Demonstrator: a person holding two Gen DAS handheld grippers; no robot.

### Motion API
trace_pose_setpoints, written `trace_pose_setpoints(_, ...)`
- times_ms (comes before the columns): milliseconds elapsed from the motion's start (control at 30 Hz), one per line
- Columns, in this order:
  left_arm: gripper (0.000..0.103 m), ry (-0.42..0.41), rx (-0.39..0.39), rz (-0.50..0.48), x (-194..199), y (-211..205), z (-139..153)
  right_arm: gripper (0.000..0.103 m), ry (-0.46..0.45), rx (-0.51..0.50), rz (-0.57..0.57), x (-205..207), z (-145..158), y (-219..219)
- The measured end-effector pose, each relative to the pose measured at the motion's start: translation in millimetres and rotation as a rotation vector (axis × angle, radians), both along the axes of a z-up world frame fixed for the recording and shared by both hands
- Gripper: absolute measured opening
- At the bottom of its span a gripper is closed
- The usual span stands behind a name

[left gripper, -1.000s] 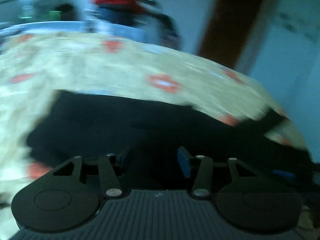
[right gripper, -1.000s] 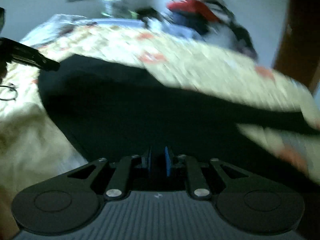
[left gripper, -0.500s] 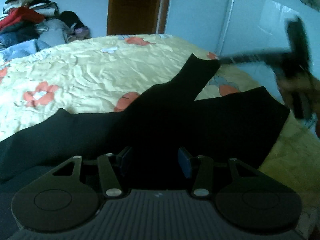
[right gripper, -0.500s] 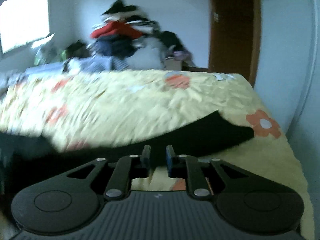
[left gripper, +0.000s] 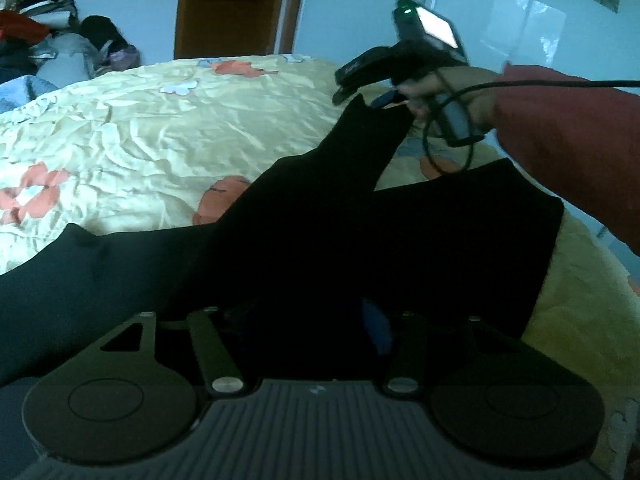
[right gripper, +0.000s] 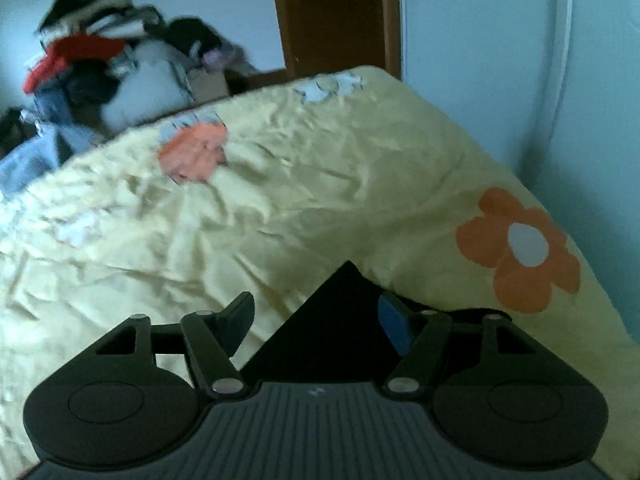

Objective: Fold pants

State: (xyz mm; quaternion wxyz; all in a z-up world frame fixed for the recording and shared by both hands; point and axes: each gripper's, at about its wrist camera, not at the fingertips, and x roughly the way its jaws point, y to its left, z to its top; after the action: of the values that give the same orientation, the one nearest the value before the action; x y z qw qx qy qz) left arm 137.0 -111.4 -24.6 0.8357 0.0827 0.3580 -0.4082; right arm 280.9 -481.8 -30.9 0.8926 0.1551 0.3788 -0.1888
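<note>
Black pants (left gripper: 320, 240) spread across the yellow flowered bedspread (left gripper: 140, 132). Left gripper (left gripper: 304, 312) low over the dark cloth, jaws apart and just widened, fabric beneath, not pinched. Right gripper (right gripper: 316, 320) at the far leg tip, jaws just opened wide, the pointed hem between them, pads clear of it.

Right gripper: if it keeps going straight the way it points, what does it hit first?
Most likely the pointed end of the black pants, which lies between the open jaws of the right gripper. Past that tip comes the yellow bedspread. Depth is hard to judge.
</note>
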Motion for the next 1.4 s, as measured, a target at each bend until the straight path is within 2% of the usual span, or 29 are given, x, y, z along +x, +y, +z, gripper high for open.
trace_pose_setpoints(33, 0.065, 0.003, -0.005, -0.009, 1.0, -0.4, -0.3, 0.035, 0.016, -0.037, 0.008, 0.9, -0.9, 1.8)
trace_pose_setpoints(67, 0.065, 0.002, -0.008, -0.013, 1.4, -0.8, 0.0, 0.016, 0.025, -0.074, 0.024, 1.4, -0.8, 2.7)
trace_pose_setpoints(167, 0.065, -0.007, -0.017, -0.02, 4.2, -3.4, -1.8, 0.006, -0.004, -0.052, 0.042, -7.7, 4.6, -4.1)
trace_pose_setpoints(233, 0.064, -0.013, -0.02, -0.021, 4.6, -4.8, -2.6, 0.005, -0.057, -0.045, 0.034, -22.9, 13.3, -7.3)
trace_pose_setpoints(333, 0.053, -0.022, -0.018, -0.019, 2.7, -5.6, -2.0, 0.005, -0.169, 0.001, 0.018, -53.1, 28.4, -13.8)
trace_pose_setpoints(500, 0.053, -0.016, -0.026, 0.003, 4.7, -5.0, -2.3, 0.005, -0.353, 0.077, 0.004, -113.5, 53.3, -23.8)
trace_pose_setpoints(733, 0.056, -0.093, 0.009, 0.015, -1.8, -13.1, -3.3, 0.005, -0.518, 0.205, -0.046, -196.0, 65.3, -35.8)
trace_pose_setpoints(867, 0.06, -0.139, 0.043, 0.0, -7.3, -18.8, -5.5, 0.005, -0.564, 0.286, -0.099, -241.2, 49.3, -40.6)
trace_pose_setpoints(967, 0.06, -0.17, 0.067, -0.007, -13.0, -21.9, -2.9, 0.005, -0.552, 0.306, -0.155, -262.3, 32.3, -43.8)
trace_pose_setpoints(1067, 0.062, -0.191, 0.05, -0.026, -21.8, -19.5, 5.7, 0.005, -0.54, 0.338, -0.211, -280.1, 13.8, -49.1)
trace_pose_setpoints(1133, 0.07, -0.229, 0.053, -0.057, -29.5, -20.1, 9.6, 0.005, -0.526, 0.372, -0.243, -285.5, 0.3, -54.1)
trace_pose_setpoints(1267, 0.072, -0.357, 0.159, -0.109, -41.0, -30.7, 3.4, 0.005, -0.531, 0.416, -0.267, -286.2, -12.1, -57.7)
trace_pose_setpoints(1400, 0.072, -0.497, 0.258, -0.087, -46.8, -36.6, -4.7, 0.005, -0.584, 0.426, -0.242, -281.9, -5.0, -57.6)
